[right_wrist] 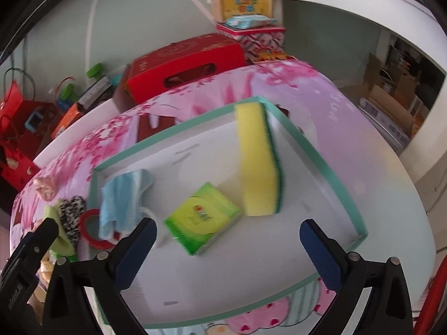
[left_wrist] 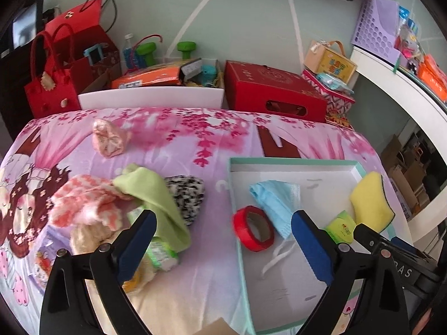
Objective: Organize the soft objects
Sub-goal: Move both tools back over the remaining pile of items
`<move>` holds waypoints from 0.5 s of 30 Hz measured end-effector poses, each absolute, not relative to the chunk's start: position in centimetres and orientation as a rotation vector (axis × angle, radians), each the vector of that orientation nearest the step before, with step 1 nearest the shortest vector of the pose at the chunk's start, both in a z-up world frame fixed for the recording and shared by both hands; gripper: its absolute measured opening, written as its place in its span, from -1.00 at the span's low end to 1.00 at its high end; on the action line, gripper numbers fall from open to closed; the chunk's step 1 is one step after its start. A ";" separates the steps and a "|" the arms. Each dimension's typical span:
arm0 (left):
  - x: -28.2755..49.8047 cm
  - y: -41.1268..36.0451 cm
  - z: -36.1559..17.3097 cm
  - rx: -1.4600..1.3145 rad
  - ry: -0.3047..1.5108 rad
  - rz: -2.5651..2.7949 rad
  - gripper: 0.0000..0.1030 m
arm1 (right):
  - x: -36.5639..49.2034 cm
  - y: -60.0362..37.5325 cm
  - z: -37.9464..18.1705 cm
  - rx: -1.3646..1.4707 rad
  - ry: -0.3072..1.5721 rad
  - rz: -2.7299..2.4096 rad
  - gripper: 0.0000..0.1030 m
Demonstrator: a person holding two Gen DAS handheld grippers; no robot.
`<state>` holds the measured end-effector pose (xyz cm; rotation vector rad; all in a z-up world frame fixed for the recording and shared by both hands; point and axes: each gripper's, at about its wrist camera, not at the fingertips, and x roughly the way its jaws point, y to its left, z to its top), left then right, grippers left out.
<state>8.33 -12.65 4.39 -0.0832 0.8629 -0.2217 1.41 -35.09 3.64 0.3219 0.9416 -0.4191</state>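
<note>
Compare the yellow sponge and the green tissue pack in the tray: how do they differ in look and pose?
The yellow sponge is plain, with a dark green scouring layer along one side; the green tissue pack is a glossy printed wrapper with a logo. The sponge looks larger and lies toward the tray's far corner, while the tissue pack sits nearer the middle. Both rest inside the teal-rimmed tray, untouched by the fingers.

Tray (right_wrist: 329, 164) middle and near part bare, room to come in from above. Blocking inside: sponge (right_wrist: 259, 162) at far right wall, tissue pack (right_wrist: 202, 217) just beside it, mask (left_wrist: 275, 201) at left wall. Tape roll (left_wrist: 254, 231) sits on left rim. Left of tray: cloth pile (left_wrist: 125, 198) crowds bedspread (left_wrist: 212, 145); far strip w/ 1 pink bundle (left_wrist: 109, 139) otherwise free.
</note>
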 end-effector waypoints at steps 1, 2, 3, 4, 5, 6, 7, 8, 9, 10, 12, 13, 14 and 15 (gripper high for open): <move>8.4 -12.2 4.5 -0.085 0.870 -0.211 0.89 | 1.5 -34.6 3.8 0.312 0.939 -0.408 1.00; 8.4 -11.5 4.6 -0.086 0.880 -0.196 0.89 | 1.7 -34.1 4.0 0.303 0.937 -0.398 1.00; 8.5 -11.0 4.6 -0.086 0.888 -0.181 0.89 | 1.8 -33.6 4.2 0.295 0.934 -0.385 1.00; 8.5 -10.3 4.6 -0.087 0.899 -0.158 0.89 | 1.9 -33.2 4.3 0.291 0.933 -0.374 1.00; 8.6 -9.6 4.6 -0.087 0.909 -0.133 0.89 | 2.0 -32.6 4.5 0.288 0.931 -0.354 1.00; 8.7 -8.6 4.5 -0.084 0.923 -0.096 0.89 | 2.1 -32.2 4.6 0.285 0.929 -0.339 1.00; 8.7 -7.7 4.4 -0.080 0.934 -0.062 0.89 | 2.2 -31.8 4.7 0.280 0.929 -0.327 1.00; 8.8 -6.9 4.3 -0.078 0.942 -0.030 0.89 | 2.2 -31.4 4.7 0.275 0.928 -0.322 1.00; 8.8 -5.6 4.1 -0.084 0.950 0.018 0.89 | 2.4 -30.9 4.8 0.263 0.929 -0.315 1.00; 8.7 -4.5 4.0 -0.093 0.955 0.051 0.89 | 2.4 -30.5 4.8 0.254 0.930 -0.311 1.00; 8.7 -2.1 3.9 -0.129 0.966 0.111 0.89 | 2.7 -29.5 4.8 0.239 0.934 -0.294 1.00; 8.6 -1.1 3.9 -0.148 0.965 0.131 0.89 | 2.8 -29.2 4.8 0.237 0.936 -0.286 1.00; 8.4 0.0 4.1 -0.168 0.961 0.151 0.89 | 3.0 -28.5 4.7 0.232 0.940 -0.268 1.00; 8.2 1.0 4.3 -0.186 0.954 0.177 0.89 | 3.1 -28.2 4.7 0.230 0.941 -0.260 1.00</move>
